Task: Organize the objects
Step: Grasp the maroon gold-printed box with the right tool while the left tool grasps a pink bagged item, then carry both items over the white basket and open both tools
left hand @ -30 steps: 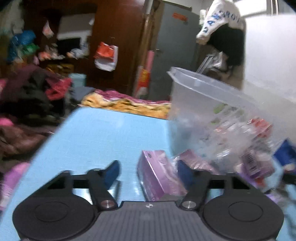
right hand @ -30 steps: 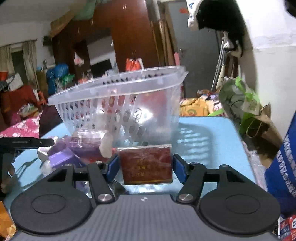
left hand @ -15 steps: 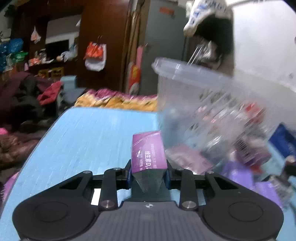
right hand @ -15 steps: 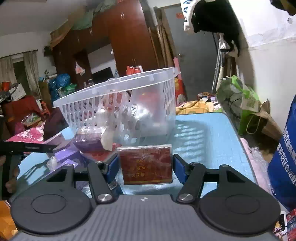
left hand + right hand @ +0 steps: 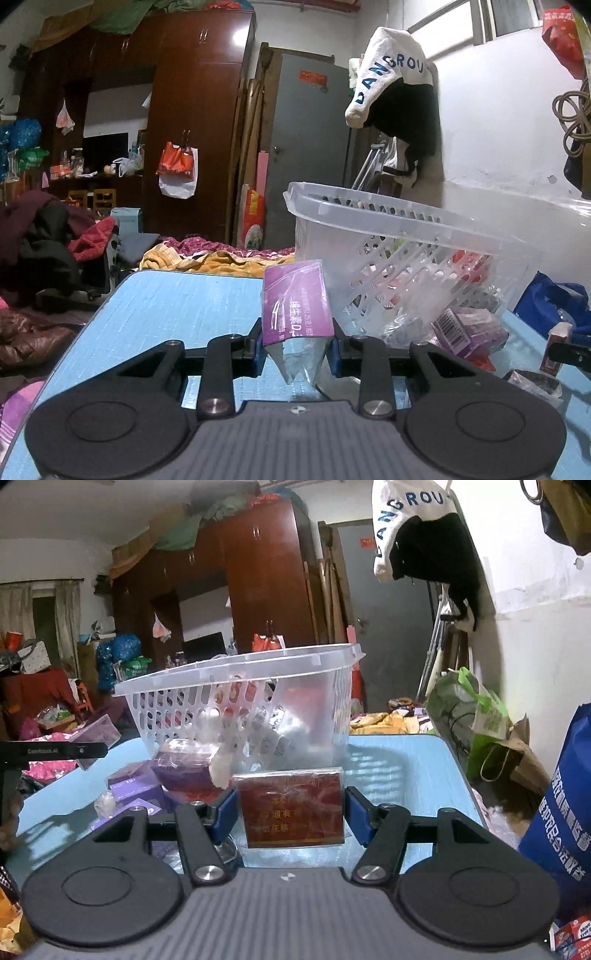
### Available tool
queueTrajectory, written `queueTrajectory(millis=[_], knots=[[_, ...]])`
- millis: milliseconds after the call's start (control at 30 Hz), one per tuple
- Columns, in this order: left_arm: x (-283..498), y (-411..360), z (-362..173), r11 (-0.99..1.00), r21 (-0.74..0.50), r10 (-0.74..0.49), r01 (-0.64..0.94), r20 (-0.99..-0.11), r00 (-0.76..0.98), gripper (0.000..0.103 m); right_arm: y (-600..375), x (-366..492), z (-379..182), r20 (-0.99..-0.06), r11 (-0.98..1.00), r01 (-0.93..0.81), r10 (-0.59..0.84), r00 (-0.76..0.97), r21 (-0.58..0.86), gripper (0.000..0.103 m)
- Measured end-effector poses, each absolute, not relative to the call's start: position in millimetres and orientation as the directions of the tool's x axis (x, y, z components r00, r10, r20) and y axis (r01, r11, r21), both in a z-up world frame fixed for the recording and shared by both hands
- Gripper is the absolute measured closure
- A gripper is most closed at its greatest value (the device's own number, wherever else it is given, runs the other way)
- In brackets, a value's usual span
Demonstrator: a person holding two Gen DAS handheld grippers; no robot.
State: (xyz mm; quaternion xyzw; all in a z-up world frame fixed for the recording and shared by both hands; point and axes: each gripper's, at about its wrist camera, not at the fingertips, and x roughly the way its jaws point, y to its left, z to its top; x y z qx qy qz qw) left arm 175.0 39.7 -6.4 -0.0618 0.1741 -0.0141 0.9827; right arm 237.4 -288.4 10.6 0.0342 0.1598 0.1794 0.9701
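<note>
A purple box (image 5: 295, 302) is clamped between the left gripper (image 5: 295, 343) fingers, raised near the clear basket (image 5: 388, 258) — a red packet (image 5: 290, 808) is pinched by the right gripper (image 5: 290, 812) above the tabletop (image 5: 406, 771). A slip is possible: crinkled wrapping is being gripped. Only the right view shows loose purple boxes (image 5: 181, 768) piled at the basket's foot.

Dark red wardrobe (image 5: 199, 122) along the far wall, grey door (image 5: 310, 147) beside it, white wall (image 5: 498, 122) at right, clothes heaped on a bed (image 5: 207, 254), light-blue desk (image 5: 177, 302) in front.
</note>
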Motion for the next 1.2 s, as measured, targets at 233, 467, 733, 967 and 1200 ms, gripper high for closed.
queueTrajectory(millis=[233,467,733,967,1200], knots=[[160,44,-4,0.991,-0.125,-0.069,0.039,-0.245,0.967,0.067,-288,233,11,-0.264,0.932,-0.34,0.361,0.894,0.123,0.039],[140,16,60,0.979,-0.124,-0.177,0.162,-0.128,0.976,0.067,-279,208,88,-0.057,0.904,-0.421,0.425,0.903,0.071,0.039],[236,-11,109,0.982,-0.12,-0.174,0.145,-0.291,0.941,0.068,-229,317,166,-0.217,0.925,-0.376,0.355,0.909,-0.059,0.039],[265,-16,91,0.989,-0.108,-0.137,0.105,-0.345,0.929,0.035,-224,346,147,-0.273,0.925,-0.378,0.352,0.895,-0.047,0.029],[217,-1,80,0.988,-0.101,-0.139,0.113,-0.308,0.941,0.023,-256,290,136,-0.225,0.93,-0.366,0.359,0.906,0.012,0.0]])
